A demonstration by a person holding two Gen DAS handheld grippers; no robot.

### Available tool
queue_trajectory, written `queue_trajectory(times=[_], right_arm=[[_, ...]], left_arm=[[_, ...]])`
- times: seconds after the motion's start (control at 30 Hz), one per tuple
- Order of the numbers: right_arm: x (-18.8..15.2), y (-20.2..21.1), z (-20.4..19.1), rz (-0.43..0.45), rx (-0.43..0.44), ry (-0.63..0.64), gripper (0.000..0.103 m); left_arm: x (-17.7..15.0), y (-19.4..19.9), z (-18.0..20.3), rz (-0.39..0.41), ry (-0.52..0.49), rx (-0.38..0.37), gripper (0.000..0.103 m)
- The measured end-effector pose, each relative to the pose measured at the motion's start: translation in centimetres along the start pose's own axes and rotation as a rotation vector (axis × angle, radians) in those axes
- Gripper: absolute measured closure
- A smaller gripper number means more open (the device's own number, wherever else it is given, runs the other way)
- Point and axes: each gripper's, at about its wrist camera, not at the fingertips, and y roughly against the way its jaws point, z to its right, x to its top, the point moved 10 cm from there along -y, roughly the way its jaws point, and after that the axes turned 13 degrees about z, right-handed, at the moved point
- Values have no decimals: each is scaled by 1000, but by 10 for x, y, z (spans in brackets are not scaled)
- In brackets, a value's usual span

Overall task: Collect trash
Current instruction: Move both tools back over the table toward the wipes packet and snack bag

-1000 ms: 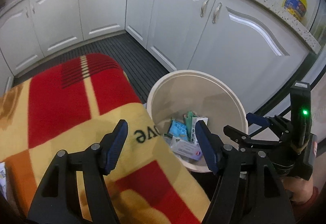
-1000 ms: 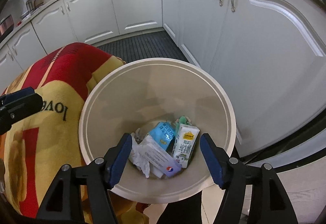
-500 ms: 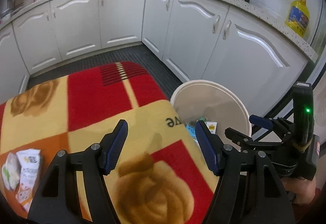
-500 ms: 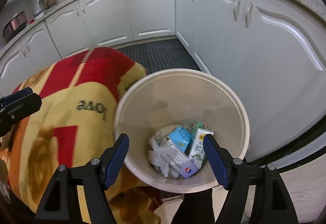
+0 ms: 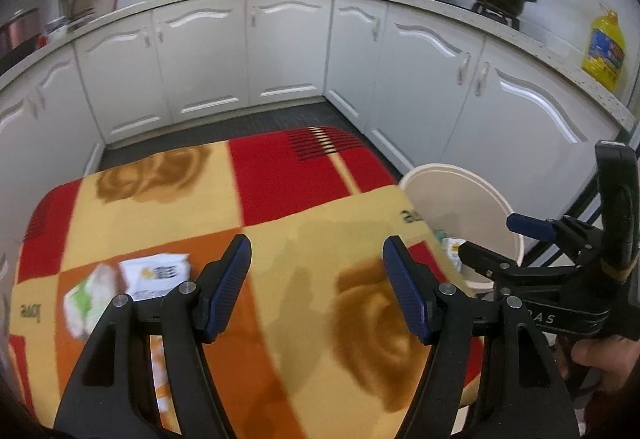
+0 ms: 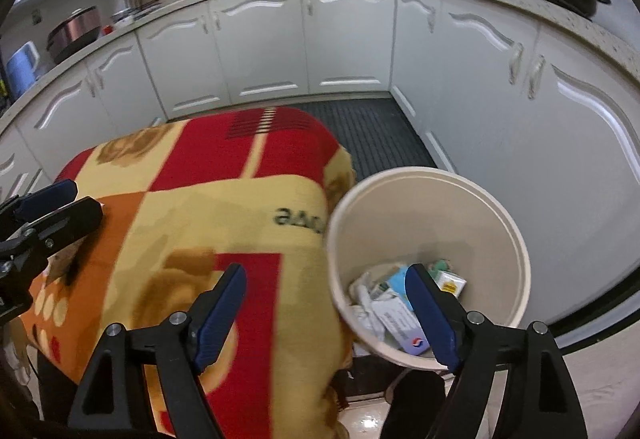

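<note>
The round cream plastic bin [image 6: 516, 223], lower right in the right wrist view, stands just beside the red, orange and yellow blanket-covered table [image 5: 280, 207], likely so litter drops straight in; it already holds cartons and wrappers. More white and green wrappers [image 5: 132, 279] lie lower left in the left view. The left gripper [image 5: 316, 287] stands wide and empty; the right gripper [image 6: 326, 313] is opening, empty. The blanket reads "love".
</note>
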Motion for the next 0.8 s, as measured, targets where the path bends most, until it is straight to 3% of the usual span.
queue_trajectory(times=[0.33,0.8], right_arm=[[0,0,-57,-7,77,47,23],[0,-4,-129,-21,169,103,23]], left_arm=[[-13,33,-65,11,51,95,35],[-49,71,-154,-49,142,123,35]])
